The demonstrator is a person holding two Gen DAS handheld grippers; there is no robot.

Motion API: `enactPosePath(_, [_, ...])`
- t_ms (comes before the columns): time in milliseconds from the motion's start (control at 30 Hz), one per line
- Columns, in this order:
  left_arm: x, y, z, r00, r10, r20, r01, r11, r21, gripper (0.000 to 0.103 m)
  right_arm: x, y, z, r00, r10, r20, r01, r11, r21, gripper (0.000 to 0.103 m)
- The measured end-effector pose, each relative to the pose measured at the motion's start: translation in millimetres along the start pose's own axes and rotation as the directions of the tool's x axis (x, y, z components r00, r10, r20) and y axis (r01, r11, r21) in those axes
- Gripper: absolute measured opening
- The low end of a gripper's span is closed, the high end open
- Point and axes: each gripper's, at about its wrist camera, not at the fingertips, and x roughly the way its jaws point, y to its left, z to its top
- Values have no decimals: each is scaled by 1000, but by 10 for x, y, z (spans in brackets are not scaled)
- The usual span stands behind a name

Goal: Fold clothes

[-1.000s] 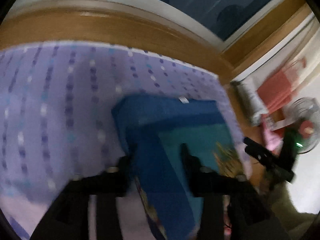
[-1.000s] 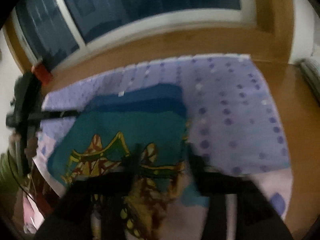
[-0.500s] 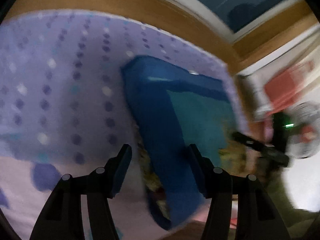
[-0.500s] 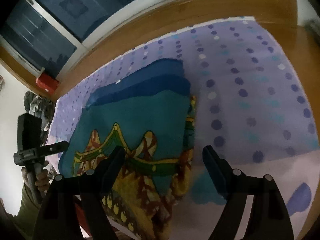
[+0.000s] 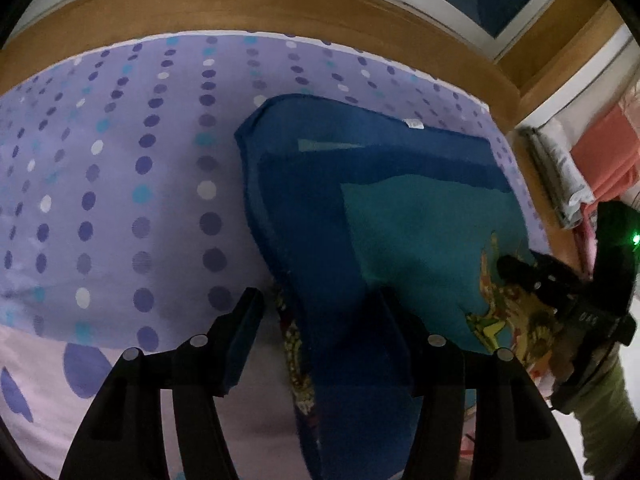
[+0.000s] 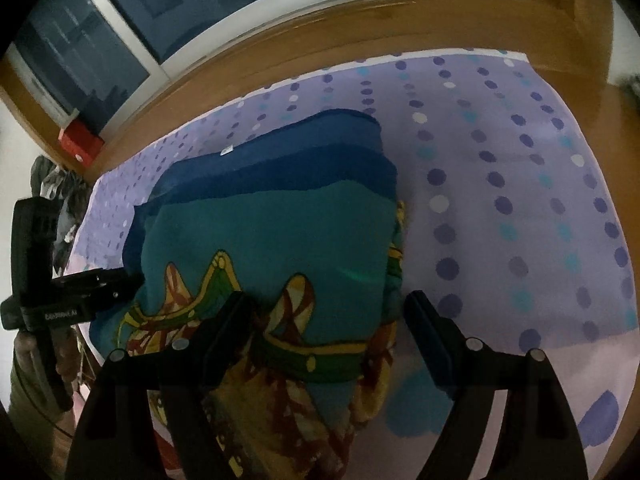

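Dim indoor light, dark windows, heavy fisheye bending, black vignetted corners, slight softness

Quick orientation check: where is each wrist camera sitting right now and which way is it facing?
Left wrist: on the left gripper, above the folded garment, facing the window; own open fingers show.
Right wrist: on the right gripper, above the printed side, facing the window; own open fingers show.
Shared: garment, dotted sheet, and each other's gripper.
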Motion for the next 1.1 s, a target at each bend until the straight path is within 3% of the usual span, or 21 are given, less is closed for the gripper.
enactPosePath(167, [-34, 96, -25, 998, -68, 12, 69, 995, -67, 59, 3, -38, 37, 1000, 28, -11, -28, 999, 20, 81])
enactPosePath(400, [-49, 48, 6, 995, -90, 35, 93, 993, -77, 59, 57, 29, 64, 999, 42, -11, -42, 999, -9, 83])
enactPosePath(667, [98, -189, 23, 998, 36, 48, -36, 999, 8, 62, 68, 62, 57, 998, 58, -8, -58, 997, -51, 82])
enactPosePath(833, [103, -182, -9, 997, 37, 66, -36, 999, -24, 63, 69, 59, 41, 998, 66, 7, -66, 998, -14, 51])
enactPosePath(933, [101, -191, -18, 997, 22, 71, -20, 999, -31, 61, 85, 49, 37, 996, 91, 7, -91, 996, 3, 40])
enactPosePath(1000, [98, -199, -25, 997, 5, 76, -2, 999, -36, 40, 94, 37, 38, 993, 117, 10, -118, 993, 14, 28])
enactPosePath(1100, [84, -235, -36, 996, 1, 90, 2, 1000, -29, 30, 134, 14, 40, 987, 164, 0, -163, 986, 42, 22])
